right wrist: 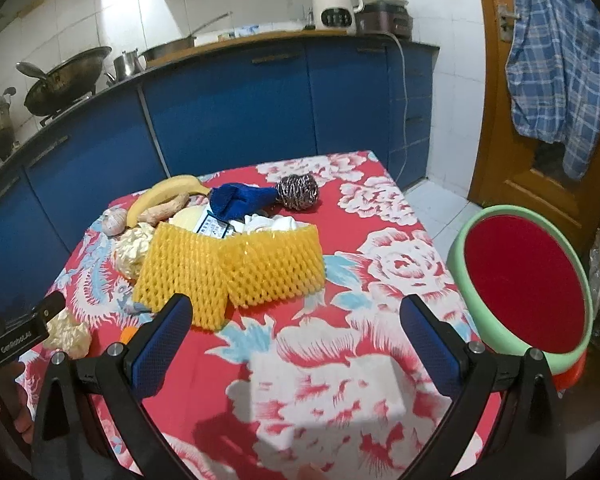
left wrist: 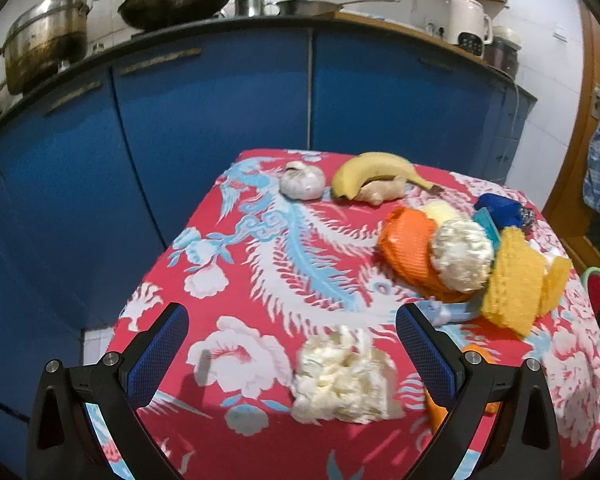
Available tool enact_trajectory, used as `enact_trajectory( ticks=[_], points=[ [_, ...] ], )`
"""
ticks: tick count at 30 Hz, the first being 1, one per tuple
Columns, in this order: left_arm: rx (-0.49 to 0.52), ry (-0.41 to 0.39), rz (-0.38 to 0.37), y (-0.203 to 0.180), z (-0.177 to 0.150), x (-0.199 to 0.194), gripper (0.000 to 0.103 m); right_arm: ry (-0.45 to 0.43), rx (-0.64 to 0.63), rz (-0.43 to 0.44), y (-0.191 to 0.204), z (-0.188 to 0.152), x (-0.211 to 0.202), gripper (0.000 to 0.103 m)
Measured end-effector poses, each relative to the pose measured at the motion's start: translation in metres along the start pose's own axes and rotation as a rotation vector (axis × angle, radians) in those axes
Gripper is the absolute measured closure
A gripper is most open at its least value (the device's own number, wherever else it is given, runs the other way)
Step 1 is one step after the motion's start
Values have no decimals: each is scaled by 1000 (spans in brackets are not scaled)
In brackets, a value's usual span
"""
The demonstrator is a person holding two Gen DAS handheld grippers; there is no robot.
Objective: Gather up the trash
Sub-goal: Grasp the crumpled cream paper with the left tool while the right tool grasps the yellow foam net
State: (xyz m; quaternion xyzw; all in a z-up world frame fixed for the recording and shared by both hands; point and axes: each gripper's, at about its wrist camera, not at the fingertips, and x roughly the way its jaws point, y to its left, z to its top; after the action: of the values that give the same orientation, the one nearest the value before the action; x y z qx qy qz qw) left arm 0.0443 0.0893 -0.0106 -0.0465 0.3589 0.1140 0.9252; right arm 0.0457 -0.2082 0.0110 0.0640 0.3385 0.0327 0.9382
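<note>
Both our tongs spread wide over the cluttered counter, nothing held.

In the left wrist view our left tongs [left wrist: 292, 344] stand wide, with a crumpled white tissue wad [left wrist: 342, 378] lying on the red floral counter [left wrist: 236, 280] between the fingers at lower centre. Right of centre sit an orange foam net [left wrist: 408, 248], a second pale wad [left wrist: 462, 254] and a yellow foam net [left wrist: 516, 280]; a banana [left wrist: 372, 170] and garlic [left wrist: 302, 182] lie above. In the right wrist view our right tongs [right wrist: 296, 326] gape wide over bare cloth, the yellow net just above the left finger, and a green-rimmed red basin [right wrist: 520, 284] sits at the right edge.
</note>
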Motion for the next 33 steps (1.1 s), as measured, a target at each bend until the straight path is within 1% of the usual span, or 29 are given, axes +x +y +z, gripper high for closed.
enact_trajectory(
  ticks=[5, 10, 13, 15, 16, 17, 19, 21, 22, 23, 24, 25, 26, 27, 28, 30, 33],
  points=[
    [-13, 54, -9, 4, -2, 12, 0, 55, 0, -4, -4, 7, 25, 1],
    [-9, 88, -28, 2, -6, 21, 6, 113, 7, 4, -7, 10, 48, 1],
    [-3, 105, -43, 2, -9, 22, 15, 127, 0, 4, -7, 12, 58, 1],
    [-6, 126, -61, 3, -13, 24, 24, 131, -6, 8, -7, 13, 64, 1],
    [-9, 135, -74, 4, -14, 25, 27, 135, -10, 11, -6, 13, 67, 2],
    [-16, 141, -87, 4, -15, 25, 30, 138, -13, 10, -6, 13, 69, 5],
    [-25, 145, -106, 6, -17, 23, 31, 151, -16, 20, -5, 14, 75, 10],
    [-20, 145, -115, 5, -18, 19, 32, 170, -11, 36, -5, 13, 81, 25],
    [-16, 146, -117, 4, -18, 18, 32, 185, -4, 47, -5, 12, 83, 30],
    [-12, 147, -120, 4, -19, 17, 32, 197, 5, 56, -6, 12, 86, 39],
    [-8, 148, -124, 3, -20, 15, 32, 213, 16, 74, -7, 11, 89, 44],
    [-5, 148, -127, 3, -20, 14, 32, 205, 16, 77, -7, 11, 89, 45],
    [0, 149, -132, 3, -21, 12, 32, 201, 12, 81, -7, 11, 88, 51],
    [8, 147, -138, 2, -22, 10, 32, 206, 11, 94, -7, 11, 89, 60],
    [11, 146, -140, 2, -21, 9, 32, 212, 16, 107, -7, 10, 89, 64],
    [16, 141, -147, 1, -21, 6, 32, 218, 23, 119, -8, 10, 89, 76],
    [13, 141, -158, 3, -21, 1, 32, 196, 24, 114, -8, 11, 80, 83]
  ],
)
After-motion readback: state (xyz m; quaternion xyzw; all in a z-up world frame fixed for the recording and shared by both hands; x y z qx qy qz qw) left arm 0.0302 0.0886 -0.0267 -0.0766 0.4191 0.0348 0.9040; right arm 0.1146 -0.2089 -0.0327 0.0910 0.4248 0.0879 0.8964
